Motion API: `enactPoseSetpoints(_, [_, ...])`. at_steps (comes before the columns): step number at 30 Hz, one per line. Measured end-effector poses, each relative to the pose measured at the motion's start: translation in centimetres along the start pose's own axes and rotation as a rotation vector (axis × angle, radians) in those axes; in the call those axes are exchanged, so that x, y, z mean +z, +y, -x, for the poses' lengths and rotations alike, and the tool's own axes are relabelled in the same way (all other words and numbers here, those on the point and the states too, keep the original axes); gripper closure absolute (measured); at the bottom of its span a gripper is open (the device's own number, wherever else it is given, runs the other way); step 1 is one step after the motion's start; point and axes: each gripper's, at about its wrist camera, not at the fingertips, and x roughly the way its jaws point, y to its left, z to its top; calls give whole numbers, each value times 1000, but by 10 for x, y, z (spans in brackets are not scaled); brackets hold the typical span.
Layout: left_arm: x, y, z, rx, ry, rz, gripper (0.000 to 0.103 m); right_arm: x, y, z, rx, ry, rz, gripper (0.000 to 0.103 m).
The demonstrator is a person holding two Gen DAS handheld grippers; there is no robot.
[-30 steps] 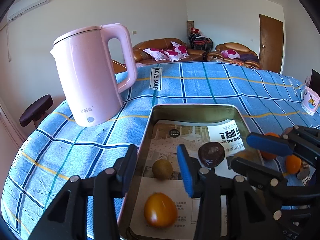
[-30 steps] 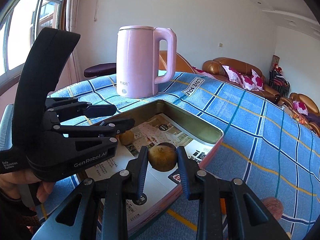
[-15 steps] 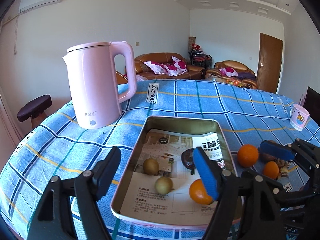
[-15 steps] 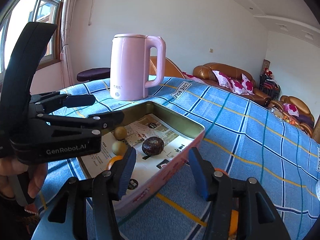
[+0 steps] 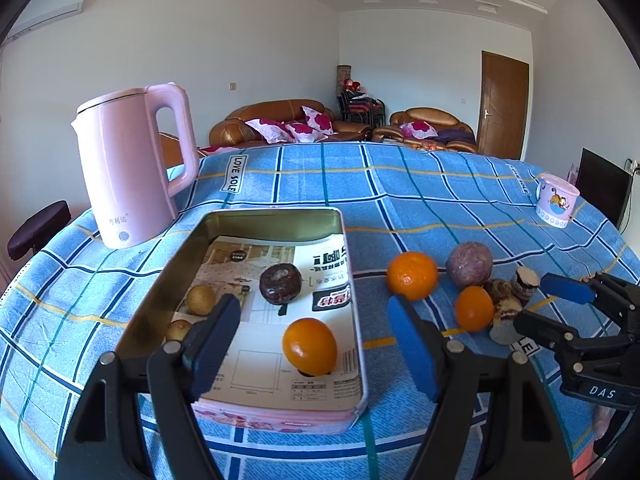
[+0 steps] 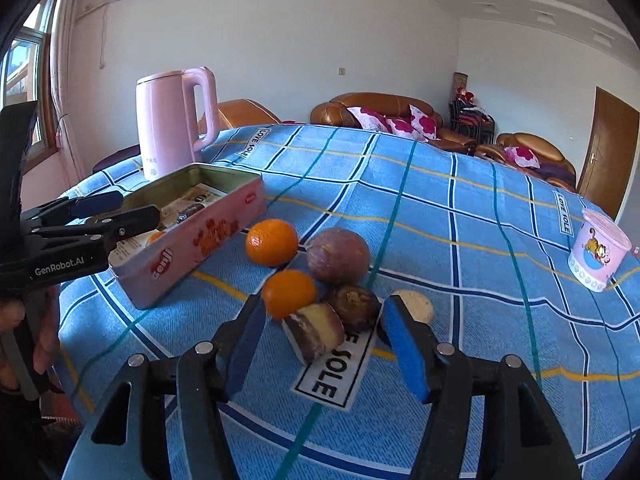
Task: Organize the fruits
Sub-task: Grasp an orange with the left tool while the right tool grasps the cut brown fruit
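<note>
Bare cloth lies right of the fruit pile; the tin and kettle block its left.

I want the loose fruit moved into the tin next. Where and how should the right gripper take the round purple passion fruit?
Grip the round purple passion fruit across its widest middle, coming down from above. Two oranges and a dark cut fruit crowd its near sides, so a level approach would likely knock them. The right gripper's jaws are opening, empty.

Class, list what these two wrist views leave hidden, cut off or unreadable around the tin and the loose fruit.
- Left wrist view: one small brown fruit in the tin, partly behind the left gripper.
- Right wrist view: most tin contents, hidden by its pink wall.
- Left wrist view: print on the paper lining, too small.
</note>
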Motion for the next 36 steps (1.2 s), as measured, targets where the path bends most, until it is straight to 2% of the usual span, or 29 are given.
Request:
enactPoseSetpoints(11, [-4,-13,-2,-23,14,-31,24,0,2,-24,43,98,-12,41])
enactPoseSetpoints(16, [-3,-20,1,-41,10,-47,24,-2,5,-30,42,134,2,62])
enactPoseSetpoints(19, [-2,-28,2,-53,9,-68,24,-3,5,-24,49,106,3,62])
enactPoseSetpoints(25, [2,-47,-1,-110,31,-101,24,-8,2,-4,-4,28,4,62])
enactPoseSetpoints(34, [5,-78,-29,-222,153,-112,26,-14,-20,14,-113,-27,-21,62])
enactPoseSetpoints(36, [7,-83,-34,-244,176,-104,30,-14,-25,16,-109,-39,-43,62])
